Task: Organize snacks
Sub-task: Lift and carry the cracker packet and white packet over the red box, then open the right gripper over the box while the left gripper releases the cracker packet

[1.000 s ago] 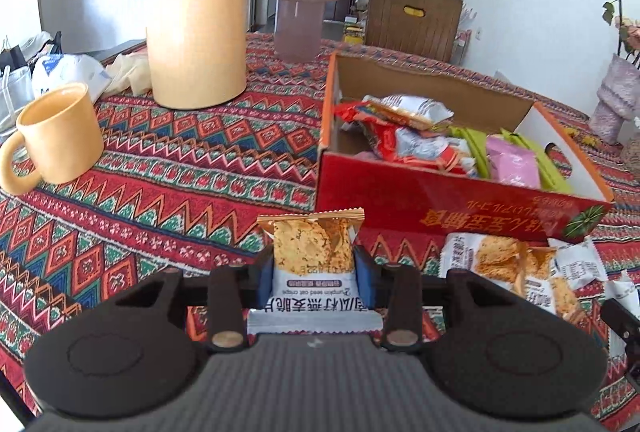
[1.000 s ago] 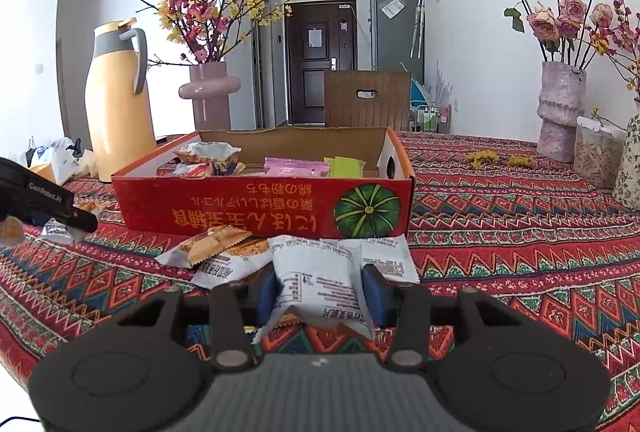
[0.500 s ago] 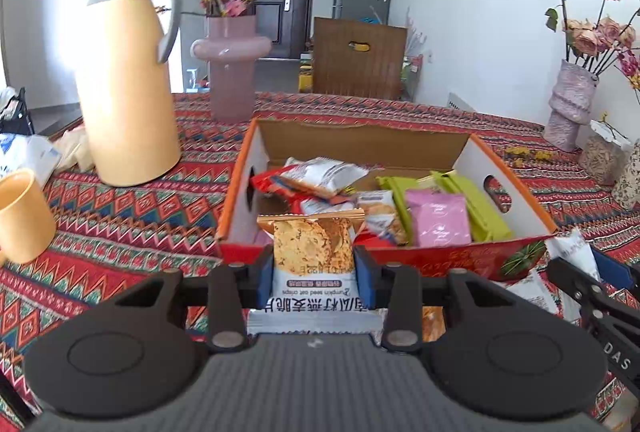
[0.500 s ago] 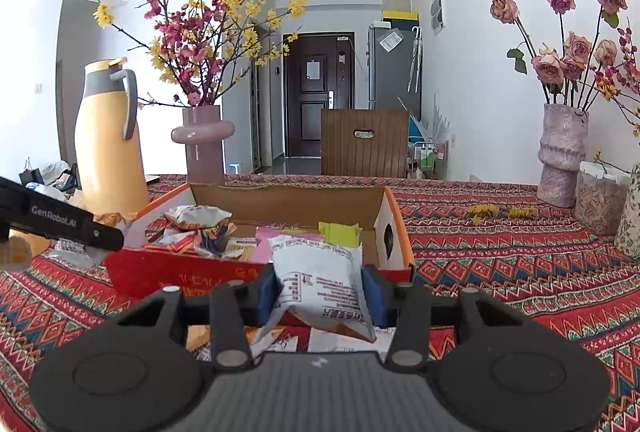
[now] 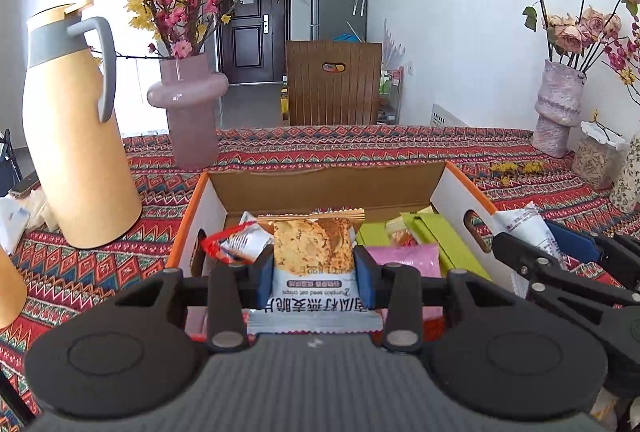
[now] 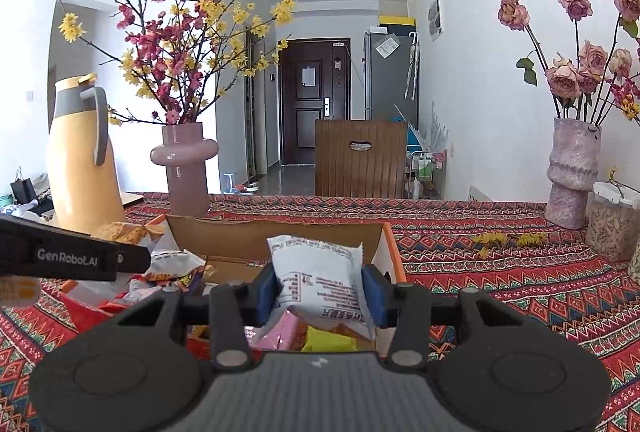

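My left gripper (image 5: 314, 278) is shut on an oat crisp packet (image 5: 314, 260) and holds it above the open red cardboard box (image 5: 328, 183), which holds several snack packets, green (image 5: 436, 232) and pink (image 5: 404, 258) among them. My right gripper (image 6: 320, 290) is shut on a white snack packet (image 6: 322, 282) and holds it above the same box (image 6: 276, 236), near its right wall. The right gripper also shows at the right of the left wrist view (image 5: 560, 264). The left gripper shows at the left of the right wrist view (image 6: 72, 258).
A tall yellow thermos (image 5: 76, 135) and a pink vase with blossoms (image 5: 188, 103) stand left of and behind the box on the patterned tablecloth (image 6: 500, 272). A vase of roses (image 6: 572, 171) and a jar (image 6: 610, 228) stand far right. A wooden chair (image 5: 332, 83) is behind the table.
Both grippers have risen and moved forward with their packets, from in front of the box over the loose packets on the cloth to above the box's inside.
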The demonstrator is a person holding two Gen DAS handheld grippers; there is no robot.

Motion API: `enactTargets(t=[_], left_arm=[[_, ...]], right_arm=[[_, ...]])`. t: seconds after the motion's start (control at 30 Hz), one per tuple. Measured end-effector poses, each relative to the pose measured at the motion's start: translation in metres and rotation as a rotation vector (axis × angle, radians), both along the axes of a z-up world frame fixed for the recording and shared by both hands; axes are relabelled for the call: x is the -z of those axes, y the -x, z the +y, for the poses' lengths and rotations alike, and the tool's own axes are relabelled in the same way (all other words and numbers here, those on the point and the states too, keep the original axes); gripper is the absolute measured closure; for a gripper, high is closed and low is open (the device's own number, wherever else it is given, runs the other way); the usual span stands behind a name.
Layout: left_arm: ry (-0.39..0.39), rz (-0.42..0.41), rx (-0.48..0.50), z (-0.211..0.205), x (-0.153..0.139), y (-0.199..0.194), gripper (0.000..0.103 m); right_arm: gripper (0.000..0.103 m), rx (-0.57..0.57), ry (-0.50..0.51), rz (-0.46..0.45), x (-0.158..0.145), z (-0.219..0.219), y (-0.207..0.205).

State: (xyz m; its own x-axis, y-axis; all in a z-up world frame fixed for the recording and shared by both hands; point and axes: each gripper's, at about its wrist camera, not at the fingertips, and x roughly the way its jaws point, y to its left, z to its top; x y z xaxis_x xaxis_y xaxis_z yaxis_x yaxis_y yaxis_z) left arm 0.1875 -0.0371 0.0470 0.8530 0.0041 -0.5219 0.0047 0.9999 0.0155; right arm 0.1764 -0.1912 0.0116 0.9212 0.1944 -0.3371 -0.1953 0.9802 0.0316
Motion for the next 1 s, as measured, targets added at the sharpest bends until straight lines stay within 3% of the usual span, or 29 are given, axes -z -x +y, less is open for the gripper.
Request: enactTargets(t=[0.43,0.57,0.67,0.73,0.8,0.87,0.9,1.0], left_arm=[[0.007,0.017,-0.073,0.001,0.019,-0.035,0.062],[0.010,0.011,-0.079,0.005,0.021,-0.035,0.061],[0.015,-0.001,-0.080,0.008,0.019,-0.030,0.049],[0.015,-0.023,-0.089,0.010,0.017,-0.026,0.025],[0.013,-0.048,-0.099,0.011,0.015,-0.020,0.017],[0.023,-0.062,-0.096,0.014,0.014,-0.016,0.010],[0.028,-0.072,-0.103,0.015,0.013,-0.013,0.000],[0.032,-0.098,-0.100,0.017,0.010,-0.006,0.000]], right_arm=[[0.057,0.001,0.014,0.118,0.021,0.007,-0.061],[0.044,-0.005,0.011,0.135,0.027,0.010,-0.063],[0.027,-0.006,0.000,0.131,0.026,0.009,-0.060],[0.017,-0.004,-0.007,0.119,0.024,0.007,-0.056],[0.001,-0.005,-0.011,0.108,0.023,0.006,-0.053],[0.000,-0.004,-0.017,0.099,0.022,0.004,-0.050],[0.000,-0.001,-0.020,0.101,0.022,0.004,-0.051],[0.000,0.005,-0.025,0.105,0.022,0.002,-0.049]])
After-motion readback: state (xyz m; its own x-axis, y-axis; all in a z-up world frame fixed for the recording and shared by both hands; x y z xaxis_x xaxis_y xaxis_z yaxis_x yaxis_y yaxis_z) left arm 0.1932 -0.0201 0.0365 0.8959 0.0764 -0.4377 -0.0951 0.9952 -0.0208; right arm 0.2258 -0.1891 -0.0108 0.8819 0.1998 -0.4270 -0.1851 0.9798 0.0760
